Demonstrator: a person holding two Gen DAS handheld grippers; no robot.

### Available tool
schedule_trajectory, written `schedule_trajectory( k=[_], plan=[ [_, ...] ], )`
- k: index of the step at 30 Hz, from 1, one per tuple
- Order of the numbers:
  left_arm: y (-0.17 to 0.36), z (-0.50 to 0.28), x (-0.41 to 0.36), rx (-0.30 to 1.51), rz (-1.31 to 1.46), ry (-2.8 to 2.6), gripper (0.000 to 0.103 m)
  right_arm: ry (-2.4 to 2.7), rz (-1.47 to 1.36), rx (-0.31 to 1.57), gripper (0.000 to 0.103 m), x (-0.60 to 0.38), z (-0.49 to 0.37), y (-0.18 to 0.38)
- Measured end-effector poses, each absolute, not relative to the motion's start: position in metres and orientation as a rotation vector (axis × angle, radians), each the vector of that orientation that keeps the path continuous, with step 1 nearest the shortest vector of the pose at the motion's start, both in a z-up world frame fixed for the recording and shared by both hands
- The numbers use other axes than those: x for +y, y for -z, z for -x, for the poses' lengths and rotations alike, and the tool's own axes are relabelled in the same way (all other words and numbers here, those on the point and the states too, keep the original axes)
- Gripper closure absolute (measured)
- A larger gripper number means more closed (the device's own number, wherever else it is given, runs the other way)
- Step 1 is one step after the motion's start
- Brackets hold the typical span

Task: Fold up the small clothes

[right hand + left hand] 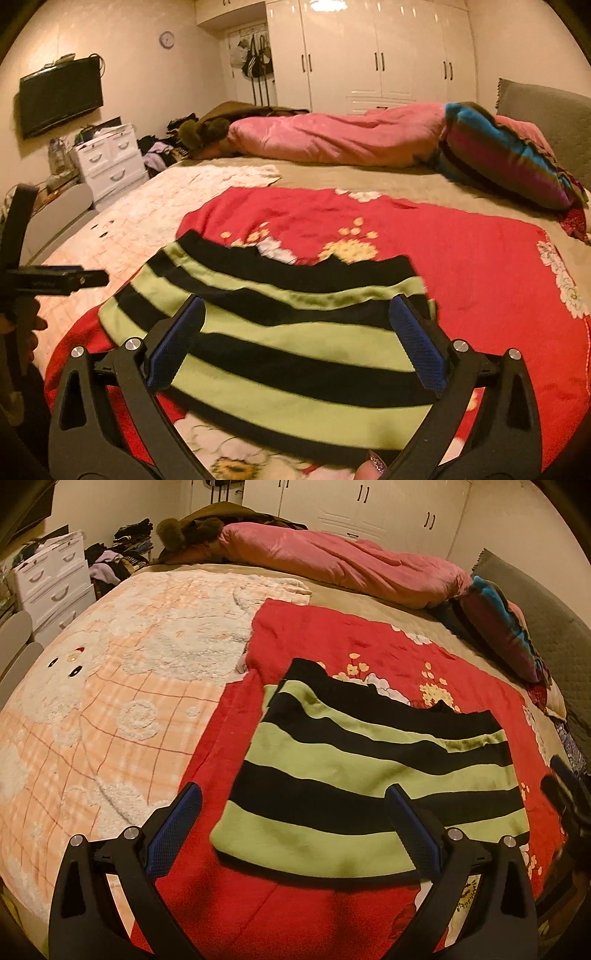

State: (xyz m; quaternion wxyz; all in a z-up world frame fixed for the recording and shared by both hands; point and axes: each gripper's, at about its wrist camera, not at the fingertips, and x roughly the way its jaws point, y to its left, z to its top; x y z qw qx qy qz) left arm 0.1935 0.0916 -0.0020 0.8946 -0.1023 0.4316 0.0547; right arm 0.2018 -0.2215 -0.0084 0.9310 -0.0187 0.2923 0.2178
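Striped garment (369, 775) laid folded on the red blanket (314, 635), both grippers empty above it.

Left gripper (293, 827) and right gripper (297, 339) are held with jaws spread wide, nothing between the pads. Risks judged: the uneven top edge could be dragged loose if a finger catches it; the soft blanket could be pinched along with the cloth. The pink quilt (332, 136) and striped pillow (498, 155) are kept well apart; nothing blocks access.
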Motion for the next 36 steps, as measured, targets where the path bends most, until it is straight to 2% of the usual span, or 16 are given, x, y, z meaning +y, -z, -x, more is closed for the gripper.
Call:
schedule_trajectory(
  k=[24, 36],
  plan=[
    [0.014, -0.183, 0.173, 0.889, 0.352, -0.155, 0.004, -0.590, 0.317, 0.650, 0.009, -0.061, -0.144, 0.039],
    [0.025, -0.185, 0.205, 0.887, 0.412, -0.168, 0.004, -0.637, 0.444, 0.719, 0.009, 0.004, -0.142, 0.083]
  ],
)
